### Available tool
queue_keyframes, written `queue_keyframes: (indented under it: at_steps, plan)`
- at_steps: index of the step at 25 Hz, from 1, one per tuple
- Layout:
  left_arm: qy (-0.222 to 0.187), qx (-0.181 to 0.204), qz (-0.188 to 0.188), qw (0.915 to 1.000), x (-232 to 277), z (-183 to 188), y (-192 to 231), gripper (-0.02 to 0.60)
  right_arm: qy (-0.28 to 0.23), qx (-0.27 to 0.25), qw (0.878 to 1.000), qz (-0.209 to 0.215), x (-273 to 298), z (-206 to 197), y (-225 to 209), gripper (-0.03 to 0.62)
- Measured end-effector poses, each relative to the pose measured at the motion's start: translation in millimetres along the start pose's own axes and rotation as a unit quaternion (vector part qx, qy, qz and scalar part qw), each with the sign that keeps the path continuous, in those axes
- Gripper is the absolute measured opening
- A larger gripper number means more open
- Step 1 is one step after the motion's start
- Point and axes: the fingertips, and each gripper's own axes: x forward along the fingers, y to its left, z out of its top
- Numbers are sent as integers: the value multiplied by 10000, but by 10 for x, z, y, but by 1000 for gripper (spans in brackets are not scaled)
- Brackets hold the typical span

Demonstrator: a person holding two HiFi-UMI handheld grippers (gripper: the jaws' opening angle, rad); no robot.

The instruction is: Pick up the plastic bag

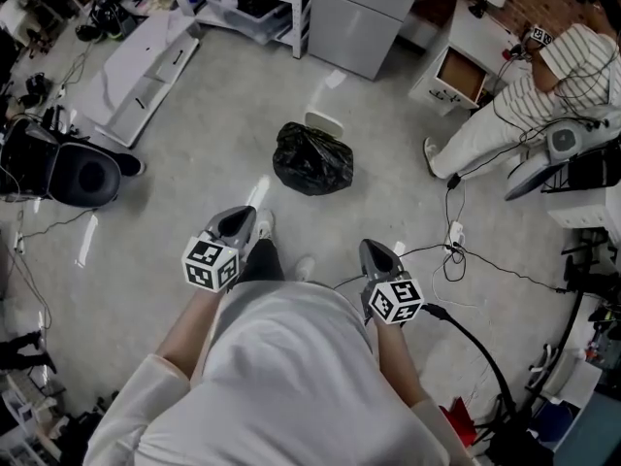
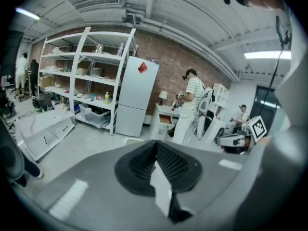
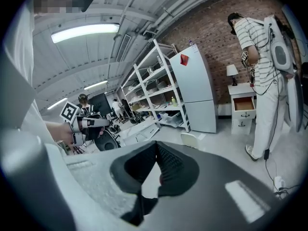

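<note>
Item one, left hand-held gripper (image 1: 236, 223): jaws pressed together with nothing between them, carried low before the person and aimed forward, probably because the bag is not yet within reach. Item two, plastic bag (image 1: 312, 158): black and bunched, resting on the concrete floor (image 1: 194, 163) ahead of both grippers and well apart from them, untouched, with a pale flat object (image 1: 325, 122) just behind it. Item three, right hand-held gripper (image 1: 378, 252): likewise closed and empty, held roughly abreast of its partner, seemingly readied for a two-sided approach.

A black plastic bag (image 1: 312, 159) sits on the grey floor (image 1: 388, 163), well apart from a flat white panel (image 1: 136, 71) and loose cables (image 1: 485, 265).
</note>
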Motion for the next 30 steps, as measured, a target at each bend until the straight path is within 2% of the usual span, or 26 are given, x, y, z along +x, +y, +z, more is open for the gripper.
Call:
queue_keyframes:
  at_steps: [5, 13, 30]
  plan:
    - [91, 222, -95, 9997, 292, 112, 218, 3, 4, 28, 9999, -122, 227, 92, -113, 2]
    - [224, 498, -372, 9978, 761, 518, 778, 3, -52, 123, 9991, -413, 779, 428, -267, 2]
    - [775, 724, -1025, 9891, 1629, 893, 2095, 3, 260, 237, 9957, -859, 2231, 889, -344, 2]
